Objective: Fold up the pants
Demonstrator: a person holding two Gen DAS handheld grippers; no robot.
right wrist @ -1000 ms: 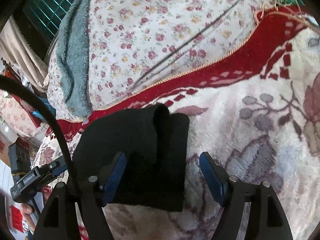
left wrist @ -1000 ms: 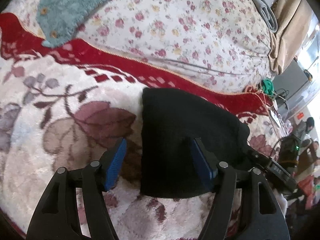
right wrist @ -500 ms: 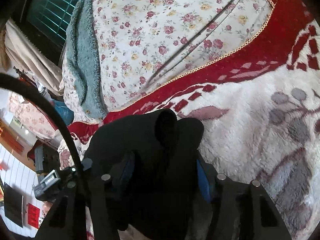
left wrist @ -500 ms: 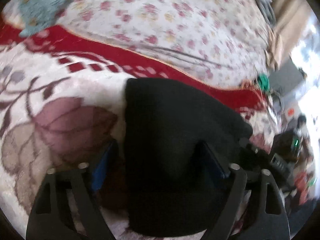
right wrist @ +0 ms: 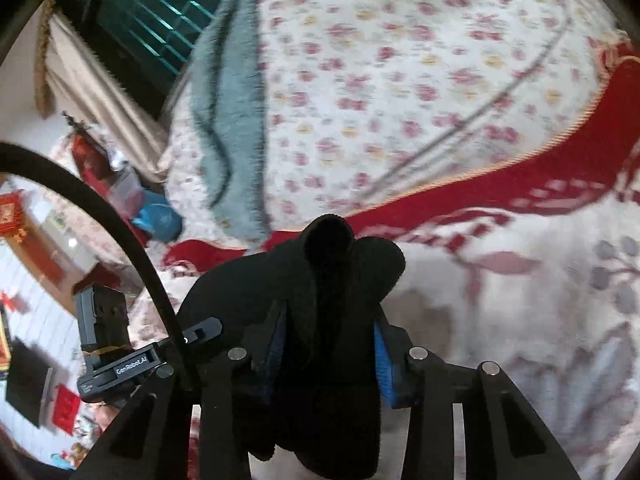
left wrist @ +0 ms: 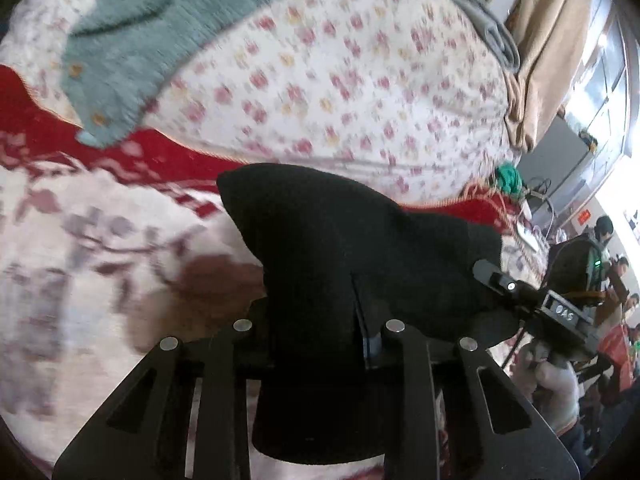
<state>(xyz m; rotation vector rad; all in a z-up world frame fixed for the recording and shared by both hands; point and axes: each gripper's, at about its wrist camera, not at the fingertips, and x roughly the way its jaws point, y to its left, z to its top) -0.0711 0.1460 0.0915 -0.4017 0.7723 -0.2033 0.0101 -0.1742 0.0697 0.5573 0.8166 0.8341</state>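
Both the left tongs (left wrist: 320,344) and right tongs (right wrist: 326,354) are clamped on the black pants (left wrist: 352,248), bunched just above the plush blanket (left wrist: 80,280), probably gripping opposite ends so the bundle can be carried or doubled over.

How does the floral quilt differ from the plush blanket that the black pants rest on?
The floral quilt has small pink blossoms on white; the plush blanket bears large leaf motifs and a red border. The quilt bulges up in a mound behind; the blanket lies lower, under the black pants. Both are soft bedding.
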